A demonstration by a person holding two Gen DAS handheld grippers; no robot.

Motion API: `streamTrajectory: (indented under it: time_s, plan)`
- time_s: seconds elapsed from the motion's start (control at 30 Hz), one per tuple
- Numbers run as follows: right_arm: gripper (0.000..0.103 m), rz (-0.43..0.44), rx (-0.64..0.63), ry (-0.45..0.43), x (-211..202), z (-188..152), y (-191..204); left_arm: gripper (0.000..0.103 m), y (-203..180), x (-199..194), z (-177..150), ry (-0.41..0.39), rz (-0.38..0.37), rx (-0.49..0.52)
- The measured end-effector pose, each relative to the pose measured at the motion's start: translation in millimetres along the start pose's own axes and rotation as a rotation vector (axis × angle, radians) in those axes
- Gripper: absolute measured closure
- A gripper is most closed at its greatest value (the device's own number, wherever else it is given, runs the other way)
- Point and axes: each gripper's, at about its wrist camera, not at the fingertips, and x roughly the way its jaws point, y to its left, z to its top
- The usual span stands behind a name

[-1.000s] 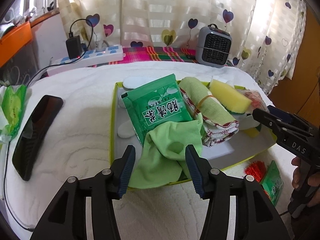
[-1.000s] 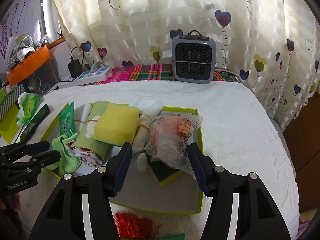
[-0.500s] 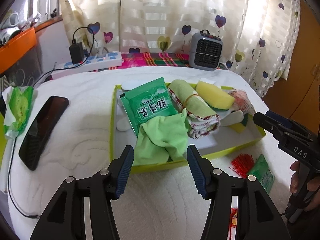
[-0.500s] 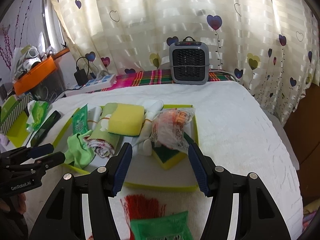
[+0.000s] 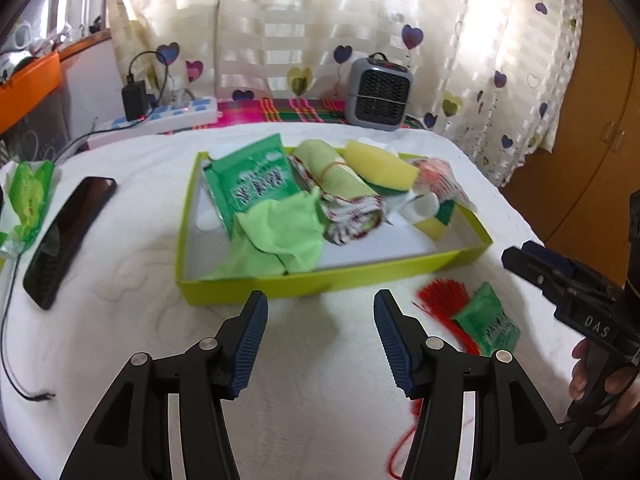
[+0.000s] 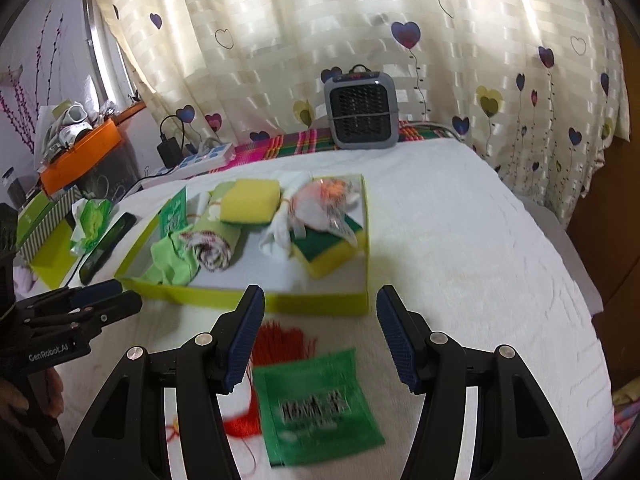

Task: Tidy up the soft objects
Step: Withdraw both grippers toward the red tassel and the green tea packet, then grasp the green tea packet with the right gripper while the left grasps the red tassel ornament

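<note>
Left wrist view: the left gripper [image 5: 320, 312] is held over the white towel-covered table [image 5: 120, 240], just short of the near wall of the yellow-green tray [image 5: 320, 280], its fingers [image 5: 250, 344] spread with nothing between them. The tray is seen packed with soft things: a green sachet [image 5: 252, 184], a light green cloth [image 5: 280, 232] draped over the near-left corner, a rolled towel [image 5: 344, 196] bound by a rubber band, and a yellow sponge [image 5: 380, 164]. The roll is presumably banded so that it stays compact. Outside the tray, a red tassel [image 5: 440, 296] and a small green packet [image 5: 490, 320] are left on the table, apparently not yet sorted. From the right wrist view, these two are shown directly beneath the right gripper [image 6: 320, 336], whose fingers [image 6: 244, 340] are likewise spread and empty, the packet [image 6: 316, 400] lying flat between them, well placed for a pick. A phone [image 5: 68, 236] at the far left is shown clearly only by the left camera.
</note>
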Motion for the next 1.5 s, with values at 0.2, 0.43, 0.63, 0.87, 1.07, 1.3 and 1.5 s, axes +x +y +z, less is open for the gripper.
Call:
streamTrajectory:
  time_s: [0.2, 0.43, 0.63, 0.87, 1.07, 1.3, 1.5]
  plan:
    - [0.044, 0.012, -0.007, 0.046, -3.8, -25.1, -8.4, 0.048, -13.1, 1.6, -11.4, 0.022, -0.050, 0.013]
    - [0.044, 0.050, 0.032, 0.075, -3.0, -36.0, -19.3, 0.048, -23.9, 4.4, -24.7, 0.053, -0.097, 0.049]
    - [0.044, 0.092, 0.011, 0.116, 3.3, -43.5, -15.4, 0.048, -30.7, 5.2, -36.9, 0.093, -0.154, 0.083]
    - [0.044, 0.091, 0.006, 0.158, 10.0, -49.5, -14.6, 0.048, -48.5, 9.9, -52.3, 0.131, -0.175, 0.162]
    - [0.045, 0.092, -0.003, 0.158, 7.8, -51.4, -14.3, 0.048, -52.3, 10.5, -53.5, 0.134, -0.182, 0.181]
    - [0.070, 0.072, 0.014, 0.158, 6.9, -51.7, -19.2, 0.048, -57.6, 14.2, -55.9, 0.151, -0.184, 0.204]
    - [0.084, 0.070, 0.015, 0.151, 4.1, -52.6, -19.8, 0.048, -61.3, 16.6, -55.7, 0.152, -0.170, 0.219]
